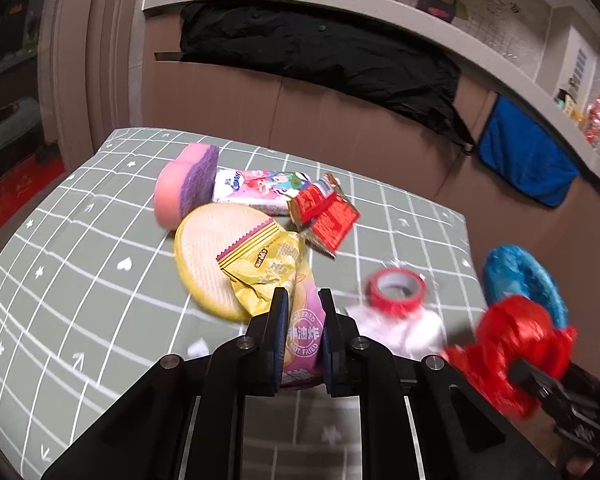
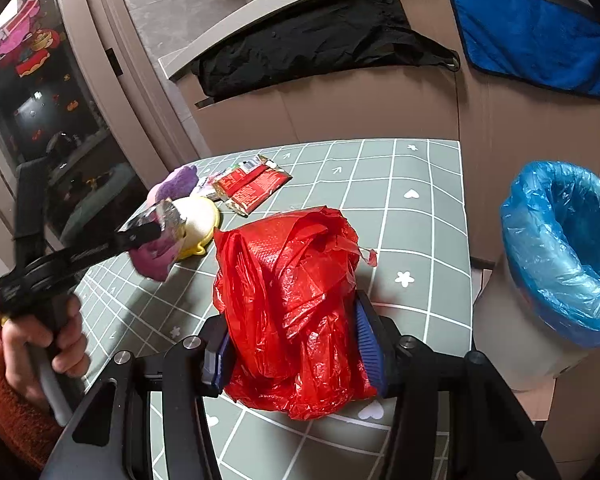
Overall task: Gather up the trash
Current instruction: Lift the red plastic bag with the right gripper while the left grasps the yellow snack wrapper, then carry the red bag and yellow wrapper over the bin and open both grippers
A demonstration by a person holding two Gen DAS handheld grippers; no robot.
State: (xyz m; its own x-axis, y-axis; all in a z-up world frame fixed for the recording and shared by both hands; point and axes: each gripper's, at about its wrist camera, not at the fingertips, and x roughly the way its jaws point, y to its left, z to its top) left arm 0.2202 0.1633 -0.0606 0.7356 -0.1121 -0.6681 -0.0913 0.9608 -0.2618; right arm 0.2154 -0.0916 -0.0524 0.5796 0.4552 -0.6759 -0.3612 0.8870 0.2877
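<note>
My left gripper [image 1: 303,300] is shut on a yellow and purple snack bag [image 1: 278,268] and holds it above the green checked table [image 1: 80,248]. My right gripper [image 2: 296,320] is shut on a crumpled red plastic bag [image 2: 292,304], also seen at the right of the left wrist view [image 1: 508,340]. A white bin lined with a blue bag [image 2: 564,248] stands off the table's right edge; it shows in the left wrist view [image 1: 524,280] too. A red wrapper [image 1: 326,212] lies at the table's far side, also in the right wrist view [image 2: 252,186].
On the table lie a yellow round dish [image 1: 208,256], a pink and purple sponge [image 1: 186,186], a tissue pack [image 1: 256,190], a red tape roll [image 1: 398,290] and white crumpled paper [image 1: 404,326]. Behind stands a cardboard wall [image 1: 300,108] with black cloth [image 1: 320,52] and a blue towel [image 2: 532,36].
</note>
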